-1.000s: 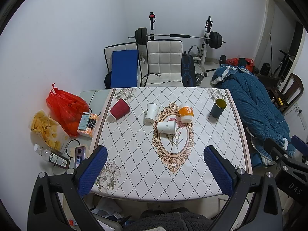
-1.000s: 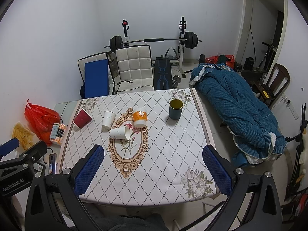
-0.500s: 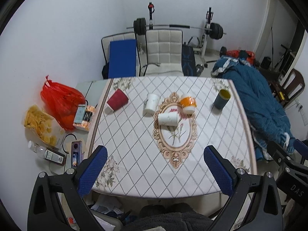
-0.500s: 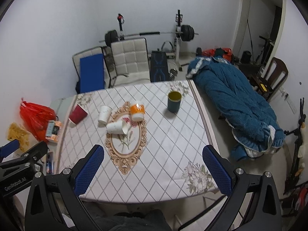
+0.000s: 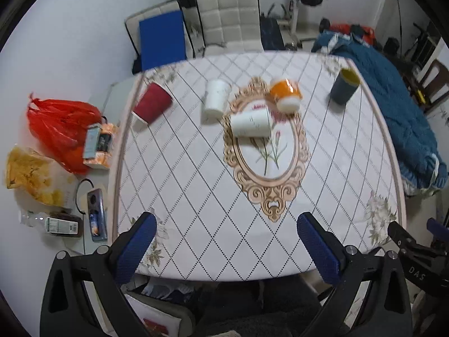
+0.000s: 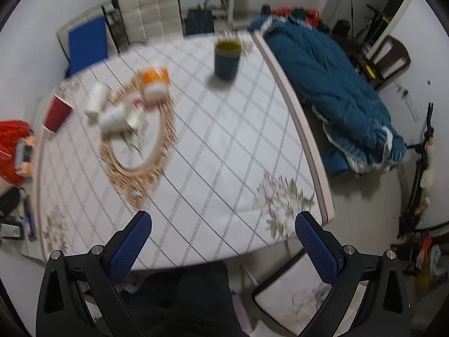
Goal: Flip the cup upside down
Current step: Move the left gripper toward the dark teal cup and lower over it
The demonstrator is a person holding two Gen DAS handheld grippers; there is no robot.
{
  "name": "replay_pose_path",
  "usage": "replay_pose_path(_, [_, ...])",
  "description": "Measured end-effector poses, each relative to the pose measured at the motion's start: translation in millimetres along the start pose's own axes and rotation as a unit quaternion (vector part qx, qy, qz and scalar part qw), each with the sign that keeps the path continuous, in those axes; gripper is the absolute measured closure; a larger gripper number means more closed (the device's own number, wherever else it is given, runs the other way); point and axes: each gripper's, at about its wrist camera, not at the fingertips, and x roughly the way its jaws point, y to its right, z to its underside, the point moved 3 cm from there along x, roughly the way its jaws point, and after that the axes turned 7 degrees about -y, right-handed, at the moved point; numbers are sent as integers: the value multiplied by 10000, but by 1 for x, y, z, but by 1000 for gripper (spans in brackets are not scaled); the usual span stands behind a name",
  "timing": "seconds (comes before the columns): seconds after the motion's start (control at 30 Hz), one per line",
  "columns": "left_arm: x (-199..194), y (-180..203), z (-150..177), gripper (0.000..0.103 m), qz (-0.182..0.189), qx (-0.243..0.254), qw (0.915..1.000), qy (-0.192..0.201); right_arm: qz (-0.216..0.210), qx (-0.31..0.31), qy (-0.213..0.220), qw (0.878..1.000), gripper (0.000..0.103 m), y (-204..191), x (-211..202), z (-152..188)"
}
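Observation:
A dark teal cup (image 5: 344, 89) (image 6: 227, 59) with a yellow inside stands upright at the table's far right. A white paper cup (image 5: 250, 123) (image 6: 118, 118) lies on its side on the oval motif. An orange-and-white cup (image 5: 286, 95) (image 6: 155, 82), a second white cup (image 5: 215, 98) (image 6: 96, 98) and a red cup (image 5: 151, 103) (image 6: 57, 111) sit behind it, mouth down or tilted. My left gripper (image 5: 224, 247) and my right gripper (image 6: 223, 248) are open and empty above the table's near edge.
The table (image 5: 196, 196) has a white diamond-pattern cloth. A red bag (image 5: 60, 126), snacks and bottles lie on the floor to the left. Chairs (image 5: 230, 19) and a barbell rack stand behind. A blue quilt (image 6: 331, 90) lies on the right.
Both grippers have moved forward and down toward the table, so the cups look larger. The right view has swung toward the teal cup. No cup has moved.

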Motion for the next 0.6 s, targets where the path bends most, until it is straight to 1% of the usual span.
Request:
replay_pose_path(0.03, [8, 2, -2, 0, -14, -1, 10000, -60, -51, 28, -139, 9999, 0, 3, 17, 0])
replay_pose_path(0.17, [37, 17, -13, 0, -115, 30, 9995, -280, -80, 94, -568, 9983, 0, 17, 62, -1])
replay_pose_path(0.27, [55, 32, -27, 0, -133, 9, 9991, -391, -59, 110, -745, 9971, 0, 30, 86, -10])
replay_pose_path(0.4, [68, 54, -49, 0, -142, 5, 9990, -420, -18, 85, -936, 9956, 0, 49, 113, -27])
replay_pose_path(0.47, [75, 69, -63, 0, -69, -13, 9990, -441, 13, 50, -1044, 9945, 0, 58, 125, -35])
replay_pose_path(0.6, [84, 95, -91, 0, -46, 7, 9994, -344, -37, -21, -1221, 9925, 0, 71, 149, -55])
